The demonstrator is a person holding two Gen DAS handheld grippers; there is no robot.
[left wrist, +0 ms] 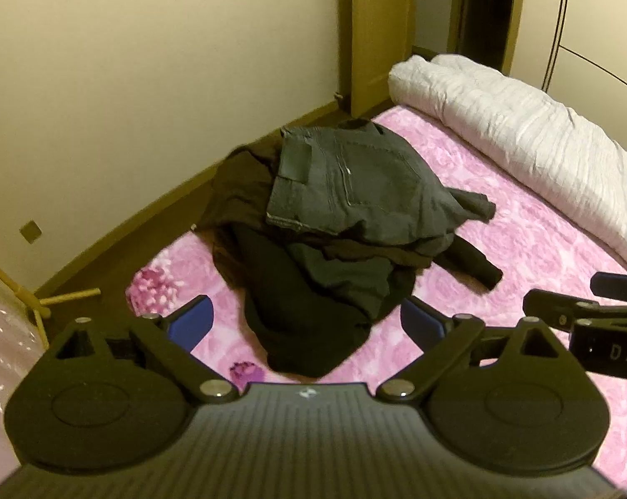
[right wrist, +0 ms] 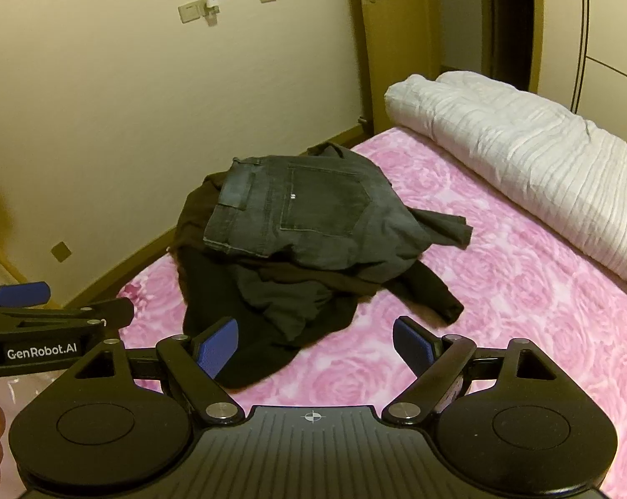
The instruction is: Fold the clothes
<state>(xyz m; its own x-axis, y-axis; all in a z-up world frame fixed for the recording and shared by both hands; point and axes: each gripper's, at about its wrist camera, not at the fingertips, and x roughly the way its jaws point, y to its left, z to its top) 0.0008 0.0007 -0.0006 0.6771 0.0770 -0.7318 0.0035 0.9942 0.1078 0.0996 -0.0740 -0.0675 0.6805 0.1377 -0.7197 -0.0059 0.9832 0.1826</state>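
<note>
From the left wrist view, the left gripper (left wrist: 306,322) sits low over the pink rose-patterned bed (left wrist: 542,258) with its blue pads spread wide apart and nothing between them. Right past the fingertips is the pile of clothes (left wrist: 334,241), all dark stuff heaped near the left edge of the bed, with a pair of grey jeans (left wrist: 350,183) lying on top, back pocket up. A rolled white duvet (left wrist: 521,124) runs along the far right side of the bed, well apart from the pile. The right gripper (left wrist: 604,291) pokes in from the right edge, seen side-on there, so can't tell much from that angle. Switching to the right wrist view, the right gripper (right wrist: 315,347) is also spread open and empty, hovering just near of the pile, the left pad over the black garment (right wrist: 251,357) at the pile's near end. The jeans are on top here too, the duvet far right, and the left gripper is visible at the left edge.
</note>
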